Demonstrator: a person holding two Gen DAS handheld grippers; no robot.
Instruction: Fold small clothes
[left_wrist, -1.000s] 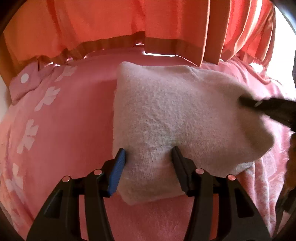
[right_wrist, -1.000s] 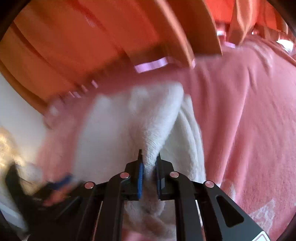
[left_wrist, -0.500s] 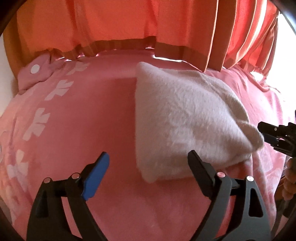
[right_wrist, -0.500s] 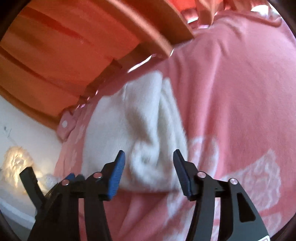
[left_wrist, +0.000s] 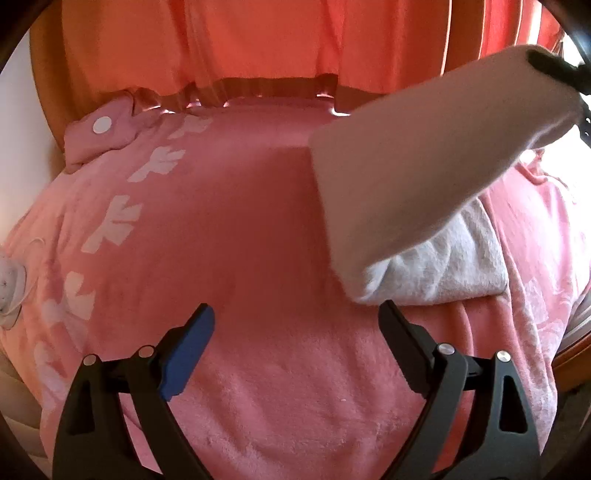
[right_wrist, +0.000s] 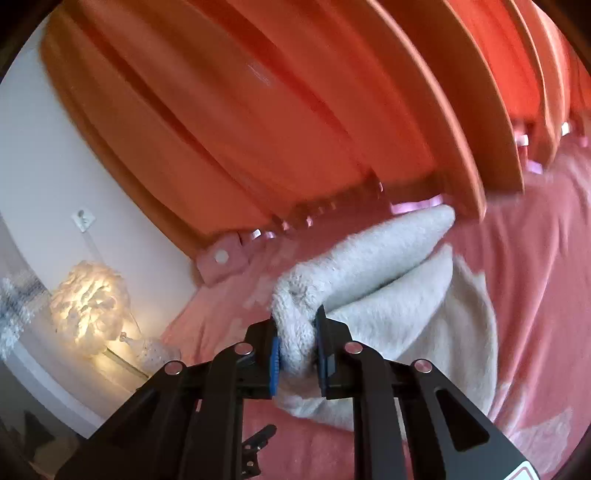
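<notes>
— Two claws show here. What is each one doing?

— On the left wrist view, the left gripper (left_wrist: 297, 326) sits at the bottom of the frame with its fingers spread wide, nothing between them, over a pink blanket (left_wrist: 229, 229). On the right wrist view, the right gripper (right_wrist: 297, 345) is low in the centre of the frame, pinching a bunched corner of a white cloth (right_wrist: 388, 280).

— Any boxes, baskets or bins holding things?

— None that I can make out in either view. The cloth lies straight on the blanket.

— Where is the cloth, then?

— In the left wrist view the white cloth (left_wrist: 417, 192) fills the right half of the frame. Its upper layer rises in a slanted sheet toward the upper right corner, where the dark tip of the right gripper (left_wrist: 554, 70) holds it. A lower layer stays flat on the blanket at the right centre, just beyond the left gripper's right finger.

— How does it look?

— Thick, fluffy, off-white. The raised sheet is blurred; the flat layer shows a nubbly pile. In the right wrist view it opens like a mouth, one fold above, one below, with a dark gap between them.

— What surrounds it?

— The blanket has pale flower shapes along the left side. Orange curtains (left_wrist: 258, 40) hang across the top. A lit lamp (right_wrist: 88, 306) glows at the left of the right wrist view.
</notes>
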